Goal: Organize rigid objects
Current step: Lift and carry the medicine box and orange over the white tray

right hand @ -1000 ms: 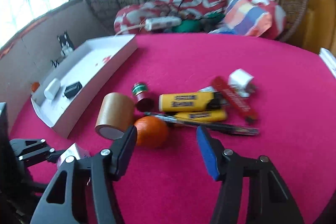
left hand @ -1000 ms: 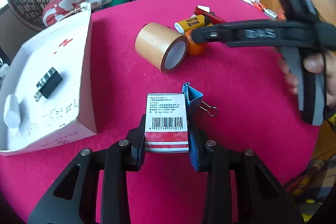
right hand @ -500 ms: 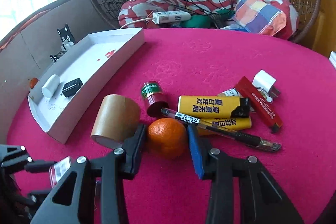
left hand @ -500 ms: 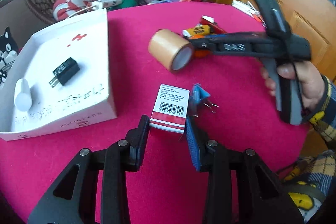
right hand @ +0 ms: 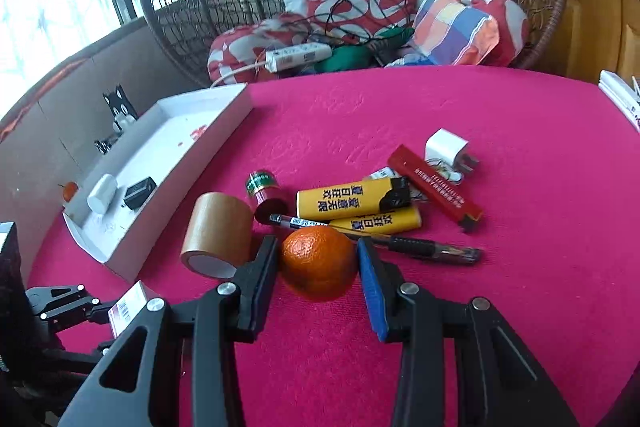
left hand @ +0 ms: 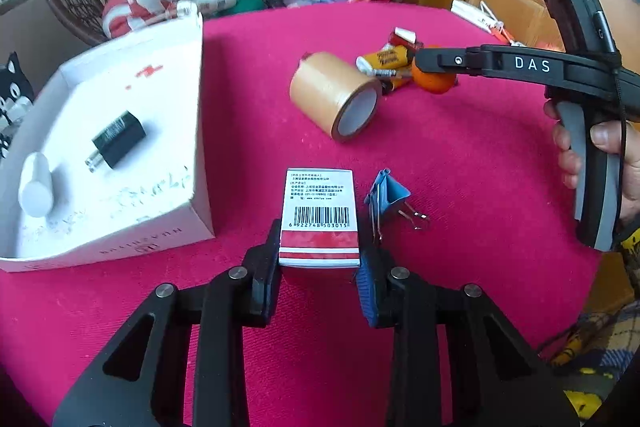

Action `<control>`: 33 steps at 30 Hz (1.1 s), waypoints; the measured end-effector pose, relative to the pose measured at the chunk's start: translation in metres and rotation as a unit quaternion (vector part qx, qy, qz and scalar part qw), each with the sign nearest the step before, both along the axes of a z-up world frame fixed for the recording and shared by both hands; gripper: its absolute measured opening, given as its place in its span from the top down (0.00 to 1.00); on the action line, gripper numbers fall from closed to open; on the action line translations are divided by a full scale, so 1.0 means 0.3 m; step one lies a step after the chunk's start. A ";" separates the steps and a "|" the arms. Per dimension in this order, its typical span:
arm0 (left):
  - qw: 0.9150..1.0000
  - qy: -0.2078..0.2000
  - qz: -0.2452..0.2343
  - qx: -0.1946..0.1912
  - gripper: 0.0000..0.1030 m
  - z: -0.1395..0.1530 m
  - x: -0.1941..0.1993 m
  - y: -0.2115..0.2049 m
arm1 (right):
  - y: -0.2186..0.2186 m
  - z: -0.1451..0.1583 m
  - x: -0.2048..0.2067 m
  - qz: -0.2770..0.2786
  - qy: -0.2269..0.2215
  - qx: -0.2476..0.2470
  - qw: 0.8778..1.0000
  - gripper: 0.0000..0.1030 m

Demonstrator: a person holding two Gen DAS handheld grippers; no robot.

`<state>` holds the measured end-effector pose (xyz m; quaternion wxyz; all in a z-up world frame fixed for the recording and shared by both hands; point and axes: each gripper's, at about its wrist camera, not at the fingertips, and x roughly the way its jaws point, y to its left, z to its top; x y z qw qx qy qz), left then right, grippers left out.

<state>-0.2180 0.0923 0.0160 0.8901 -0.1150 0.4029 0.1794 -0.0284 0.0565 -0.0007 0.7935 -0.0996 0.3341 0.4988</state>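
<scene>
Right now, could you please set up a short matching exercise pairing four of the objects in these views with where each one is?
Things:
1. orange
2. barcode box
3. black plug
4. blue binder clip

Places:
A. inside the white tray
B. between the left gripper fingers
C. on the pink tablecloth, beside the barcode box
D. between the right gripper fingers

Pairs: 1-D, 2-B, 3-A, 4-C

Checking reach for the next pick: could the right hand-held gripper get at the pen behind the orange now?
Probably not: the right hand-held gripper is shut on the orange, which sits directly in front of the pen.
</scene>
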 end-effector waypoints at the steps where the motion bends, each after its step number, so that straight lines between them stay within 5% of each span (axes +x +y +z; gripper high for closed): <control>1: 1.000 -0.007 0.001 0.004 0.70 0.014 -0.008 -0.002 | -0.010 0.011 -0.005 0.000 -0.003 0.006 1.000 0.62; 12: 0.988 -0.126 0.044 0.082 0.70 0.325 -0.103 0.031 | -0.129 0.213 -0.075 -0.012 -0.079 0.089 0.993 0.62; 16: 0.971 -0.184 0.083 0.125 0.70 0.464 -0.170 0.049 | -0.194 0.318 -0.100 -0.028 -0.124 0.131 0.983 0.62; 24: 0.917 -0.282 0.189 0.208 0.70 0.671 -0.388 0.083 | -0.366 0.536 -0.148 -0.072 -0.194 0.235 0.950 0.62; 33: 0.910 -0.280 0.221 0.209 0.70 0.672 -0.481 0.143 | -0.354 0.632 -0.206 -0.063 -0.229 0.266 0.934 0.62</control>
